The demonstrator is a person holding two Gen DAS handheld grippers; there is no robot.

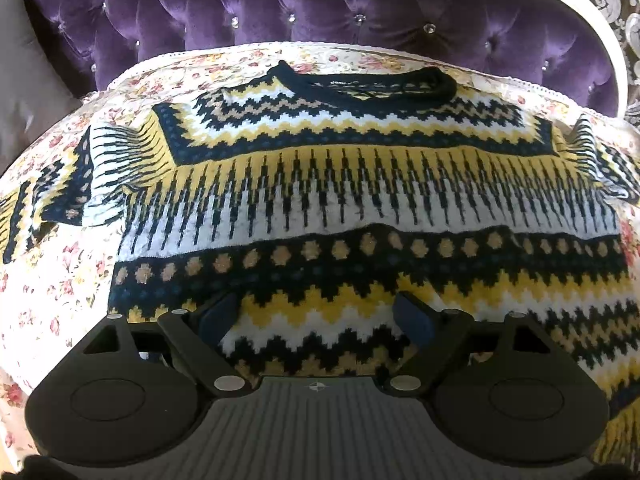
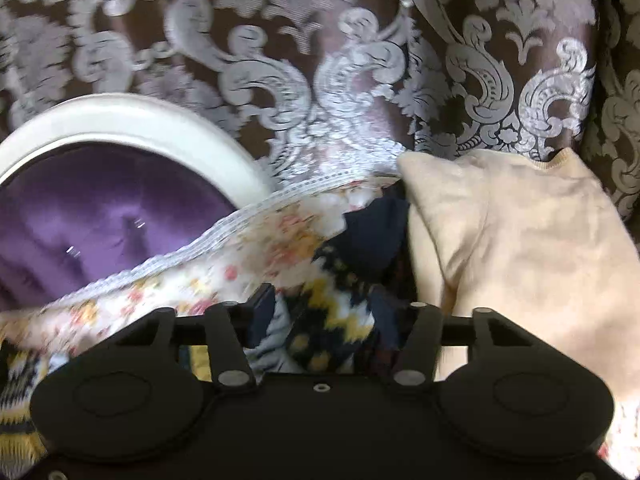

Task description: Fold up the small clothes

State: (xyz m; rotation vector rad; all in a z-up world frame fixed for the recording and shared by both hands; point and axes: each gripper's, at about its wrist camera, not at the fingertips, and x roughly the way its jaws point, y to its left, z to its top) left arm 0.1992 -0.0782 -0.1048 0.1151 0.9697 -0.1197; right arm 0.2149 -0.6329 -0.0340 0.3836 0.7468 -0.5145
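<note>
A patterned knit sweater (image 1: 340, 184) in navy, yellow and white lies flat on the floral bedspread (image 1: 52, 280), neck toward the headboard, sleeves out to both sides. My left gripper (image 1: 316, 316) is open, low over the sweater's lower body, its blue fingers (image 1: 218, 316) spread on the knit. My right gripper (image 2: 320, 316) is open around a sleeve end of the sweater (image 2: 332, 308), with the dark cuff (image 2: 368, 240) beyond the fingertips. The right wrist view is blurred.
A purple tufted headboard (image 1: 320, 12) with a white frame (image 2: 132, 116) stands behind the bed. A cream garment (image 2: 520, 248) lies right of the sleeve. A damask-patterned curtain or wall (image 2: 320, 60) is beyond. A grey pillow (image 1: 24, 80) sits at far left.
</note>
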